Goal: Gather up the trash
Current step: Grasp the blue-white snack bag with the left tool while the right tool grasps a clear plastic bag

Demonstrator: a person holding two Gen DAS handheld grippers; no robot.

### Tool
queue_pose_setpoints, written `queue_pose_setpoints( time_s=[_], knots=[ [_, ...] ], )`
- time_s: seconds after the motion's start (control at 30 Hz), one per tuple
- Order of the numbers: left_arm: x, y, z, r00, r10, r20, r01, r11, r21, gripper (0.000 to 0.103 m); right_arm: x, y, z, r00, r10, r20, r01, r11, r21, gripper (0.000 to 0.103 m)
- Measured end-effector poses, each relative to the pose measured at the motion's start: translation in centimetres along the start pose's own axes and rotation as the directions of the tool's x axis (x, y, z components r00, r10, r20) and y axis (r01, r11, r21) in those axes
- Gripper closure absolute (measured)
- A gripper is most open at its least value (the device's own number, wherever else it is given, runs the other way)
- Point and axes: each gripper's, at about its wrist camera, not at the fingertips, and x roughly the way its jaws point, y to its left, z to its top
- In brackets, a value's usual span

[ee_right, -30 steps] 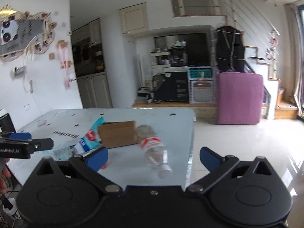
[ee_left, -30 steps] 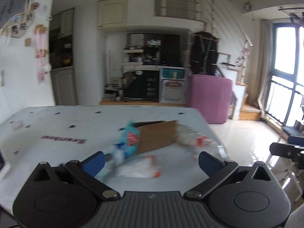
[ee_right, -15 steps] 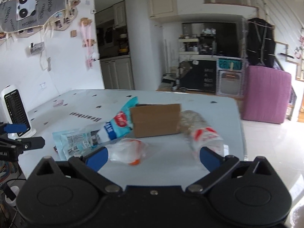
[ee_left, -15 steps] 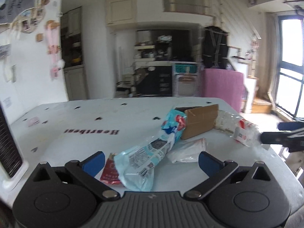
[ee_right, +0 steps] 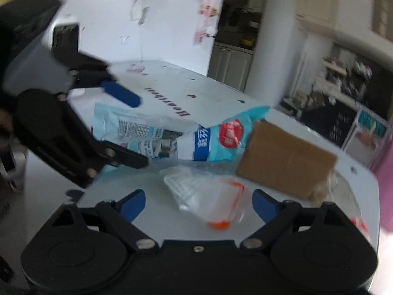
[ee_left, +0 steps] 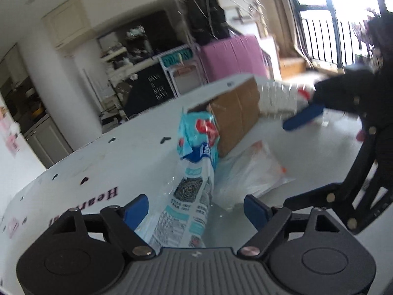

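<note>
Left wrist view: the white table [ee_left: 137,152] carries the trash. The cardboard box [ee_left: 235,120] lies at one o'clock and the blue snack bag [ee_left: 194,184] at twelve. The left gripper [ee_left: 196,209], jaws wide but just narrowing, straddles the bag without pinching it. The right gripper [ee_right: 199,204], likewise closing, brackets a clear plastic bag [ee_right: 206,196]. Slick film could slip out of the pads.

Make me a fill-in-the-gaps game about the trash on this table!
1. The box is made of brown ____.
2. The long packet is mostly light ____ in colour.
3. The clear bag lies between the open fingers of the ____ tool.
4. The word printed on the table is ____.

Missing words: cardboard; blue; right; Heartbeat
</note>
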Motion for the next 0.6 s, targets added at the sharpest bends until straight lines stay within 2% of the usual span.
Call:
queue_pose_setpoints(
  time_s=[0.1, 0.17, 0.23, 0.37, 0.4, 0.47, 0.53, 0.6],
  knots=[
    [2.2, 0.6, 0.5, 0.999, -0.02, -0.037, 0.02, 1.0, 0.001, 0.018, 1.3, 0.5, 0.9, 1.0, 0.005, 0.016, -0.003, 0.995, -0.095, 0.009],
    [3.3, 1.0, 0.8, 0.998, -0.03, -0.055, 0.029, 0.999, -0.02, 0.023, 2.5, 0.7, 1.4, 1.0, 0.003, 0.002, -0.003, 0.989, -0.146, 0.011],
    [4.4, 1.7, 0.9, 0.996, -0.047, -0.072, 0.043, 0.997, -0.067, 0.031, 3.7, 0.4, 1.4, 1.0, 0.01, -0.03, -0.014, 0.988, -0.151, 0.02],
    [5.7, 2.8, 0.8, 0.992, -0.074, -0.102, 0.057, 0.985, -0.163, 0.046, 5.0, -0.1, 0.9, 0.999, 0.007, -0.05, -0.013, 0.993, -0.119, 0.024],
    [5.9, 3.1, 0.7, 0.992, -0.078, -0.102, 0.058, 0.98, -0.188, 0.048, 5.1, -0.1, 0.7, 0.998, -0.003, -0.058, -0.004, 0.993, -0.116, 0.03],
    [6.1, 3.6, 0.6, 0.99, -0.099, -0.101, 0.072, 0.967, -0.246, 0.061, 4.8, -0.3, 0.4, 0.998, -0.012, -0.055, 0.006, 0.994, -0.106, 0.032],
    [6.3, 3.6, 0.5, 0.989, -0.105, -0.108, 0.073, 0.96, -0.269, 0.075, 4.5, -0.3, 0.1, 0.999, -0.014, -0.05, 0.01, 0.996, -0.089, 0.036],
    [6.2, 3.3, 0.2, 0.99, -0.097, -0.104, 0.065, 0.959, -0.275, 0.078, 4.0, -0.3, -0.1, 0.999, -0.008, -0.047, 0.004, 0.997, -0.079, 0.038]
  ],
)
